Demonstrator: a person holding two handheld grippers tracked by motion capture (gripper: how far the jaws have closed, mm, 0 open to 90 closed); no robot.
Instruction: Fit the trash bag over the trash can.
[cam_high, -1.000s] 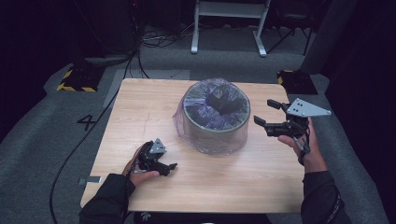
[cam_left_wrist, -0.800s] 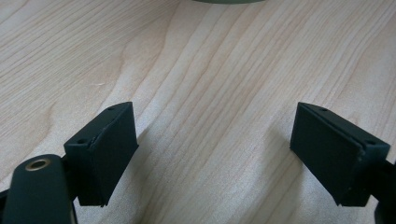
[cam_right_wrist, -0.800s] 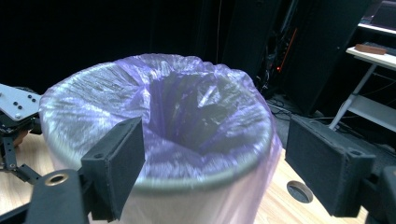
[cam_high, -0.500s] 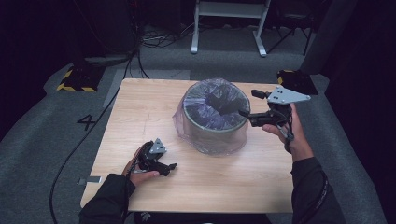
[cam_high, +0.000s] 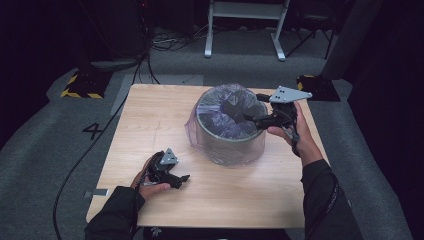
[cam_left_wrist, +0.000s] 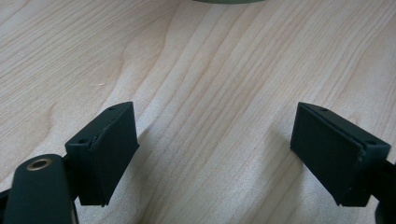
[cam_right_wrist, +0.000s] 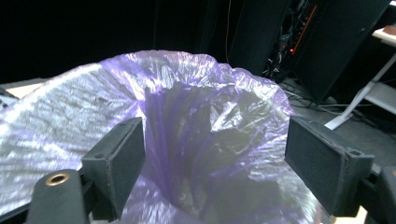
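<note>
Purple bag (cam_high: 227, 117) lines one bin (cam_high: 225, 145); right tongs (cam_high: 252, 118) spread at rim, left tongs (cam_high: 182, 179) spread on table (cam_high: 150, 120).

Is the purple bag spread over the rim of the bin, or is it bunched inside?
Spread: the purple bag lines the bin, folds over its rim and hangs down outside.

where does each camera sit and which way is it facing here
High view: fixed above the person's side, looking forward and down on the light wooden table; both forearms show, with the left gripper and right gripper.
Left gripper view: rides the left gripper, looking down at bare tabletop between its open black jaws.
Right gripper view: rides the right gripper, facing into the translucent purple plastic bag between its open jaws.
Shared: high and right gripper views both show the bag lining the grey round bin.
</note>
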